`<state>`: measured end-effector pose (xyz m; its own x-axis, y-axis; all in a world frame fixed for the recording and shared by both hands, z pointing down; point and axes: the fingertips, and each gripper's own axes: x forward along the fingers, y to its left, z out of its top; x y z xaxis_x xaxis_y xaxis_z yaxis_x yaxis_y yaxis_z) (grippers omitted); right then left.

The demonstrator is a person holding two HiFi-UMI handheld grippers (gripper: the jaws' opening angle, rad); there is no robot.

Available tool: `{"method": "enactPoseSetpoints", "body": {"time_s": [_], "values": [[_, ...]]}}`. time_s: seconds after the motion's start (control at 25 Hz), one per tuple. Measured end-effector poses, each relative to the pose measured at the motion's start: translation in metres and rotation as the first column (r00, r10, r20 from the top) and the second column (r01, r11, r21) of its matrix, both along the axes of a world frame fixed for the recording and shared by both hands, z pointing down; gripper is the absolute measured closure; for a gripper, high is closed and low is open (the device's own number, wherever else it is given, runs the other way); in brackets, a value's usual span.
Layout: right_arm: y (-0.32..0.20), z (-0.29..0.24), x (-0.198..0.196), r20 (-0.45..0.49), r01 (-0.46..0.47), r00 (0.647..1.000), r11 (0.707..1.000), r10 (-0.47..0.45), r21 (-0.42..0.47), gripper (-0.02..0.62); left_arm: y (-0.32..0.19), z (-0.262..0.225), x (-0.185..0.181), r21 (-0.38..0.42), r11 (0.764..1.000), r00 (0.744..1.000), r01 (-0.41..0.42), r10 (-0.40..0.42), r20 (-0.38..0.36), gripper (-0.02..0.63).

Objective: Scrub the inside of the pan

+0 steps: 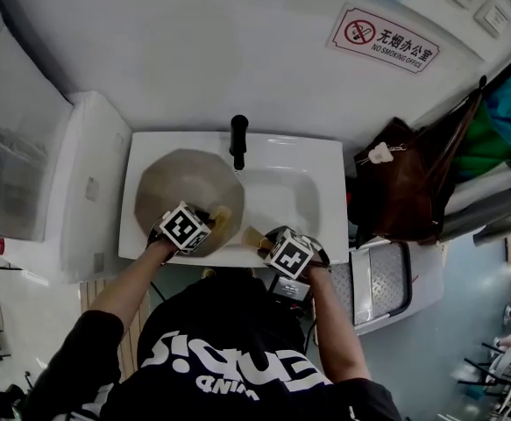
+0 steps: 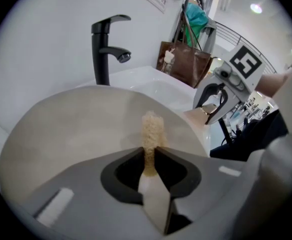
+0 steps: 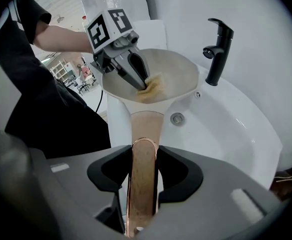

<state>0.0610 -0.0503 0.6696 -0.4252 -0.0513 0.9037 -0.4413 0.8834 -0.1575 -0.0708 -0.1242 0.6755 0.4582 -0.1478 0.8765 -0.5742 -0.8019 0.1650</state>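
Observation:
A beige pan (image 1: pixel 185 191) rests tilted in the left part of the white sink (image 1: pixel 294 152). My left gripper (image 1: pixel 204 222) is shut on a tan sponge (image 2: pixel 152 131), which it presses against the pan's inner surface (image 2: pixel 75 129) near the handle side. The pan's wooden handle (image 3: pixel 143 159) points toward the sink's front edge, and my right gripper (image 3: pixel 144 151) is shut on it. In the right gripper view the left gripper (image 3: pixel 135 71) and the sponge (image 3: pixel 153 89) sit inside the pan (image 3: pixel 176 66).
A black faucet (image 1: pixel 238 139) stands at the back of the sink, just right of the pan. A drain (image 3: pixel 176 118) shows in the basin. A brown bag (image 1: pixel 404 182) hangs to the right, a white counter (image 1: pixel 88 191) is to the left.

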Motion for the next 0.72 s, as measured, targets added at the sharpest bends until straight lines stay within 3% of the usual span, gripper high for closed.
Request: {"method": "enactPoseSetpoints", "body": {"time_s": [0.2, 0.72], "values": [[0.000, 0.010, 0.002, -0.010, -0.004, 1.000, 1.000, 0.004, 0.003, 0.431, -0.002, -0.011, 0.002, 0.051, 0.999, 1.000, 0.006, -0.005, -0.016, 0.545], [0.002, 0.017, 0.002, 0.033, -0.045, 0.998, 0.999, 0.045, 0.014, 0.431, 0.000, -0.020, 0.003, 0.067, 0.997, 0.999, 0.034, -0.031, -0.041, 0.545]]}}
